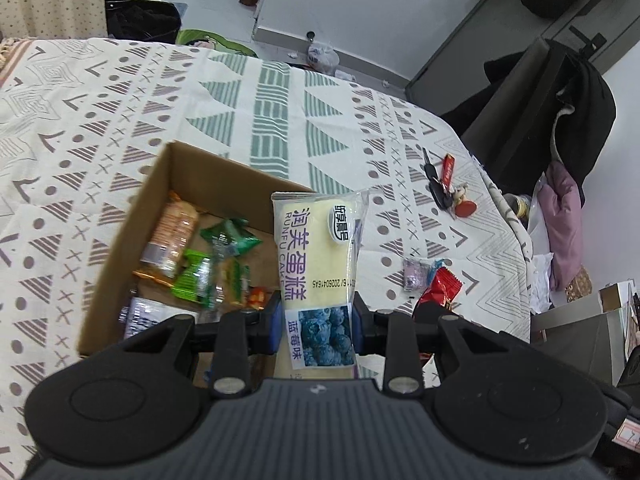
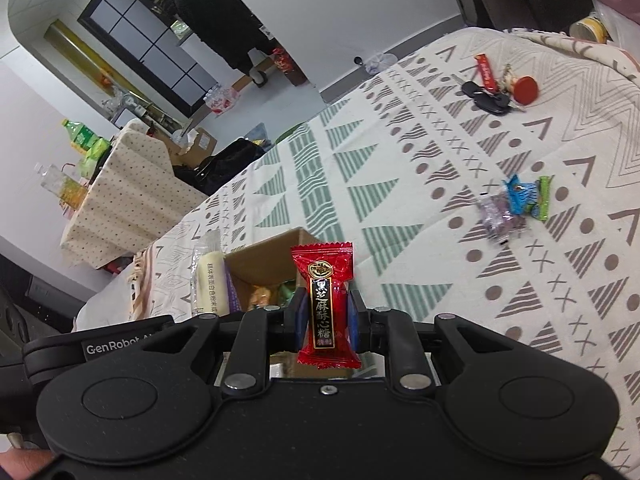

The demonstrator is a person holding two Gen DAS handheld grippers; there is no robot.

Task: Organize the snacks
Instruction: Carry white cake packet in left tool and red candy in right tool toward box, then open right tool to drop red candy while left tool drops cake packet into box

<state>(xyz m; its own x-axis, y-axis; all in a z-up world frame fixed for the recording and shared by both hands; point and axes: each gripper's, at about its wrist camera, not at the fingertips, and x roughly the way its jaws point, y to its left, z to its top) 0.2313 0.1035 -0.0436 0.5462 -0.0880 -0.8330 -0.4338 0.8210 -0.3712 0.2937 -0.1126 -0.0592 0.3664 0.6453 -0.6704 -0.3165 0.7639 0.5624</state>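
Observation:
My left gripper is shut on a pale yellow blueberry cake packet, held upright over the right edge of an open cardboard box. Inside the box lie green candies, an orange biscuit pack and other snacks. My right gripper is shut on a red sesame candy, held upright just right of the box. The cake packet shows beside the box in the right wrist view. The red candy also shows in the left wrist view.
A few loose candies lie on the patterned cloth. Keys with a red tag rest further back. A chair draped with dark clothes stands off the table's right edge. Bottles stand on a side table at left.

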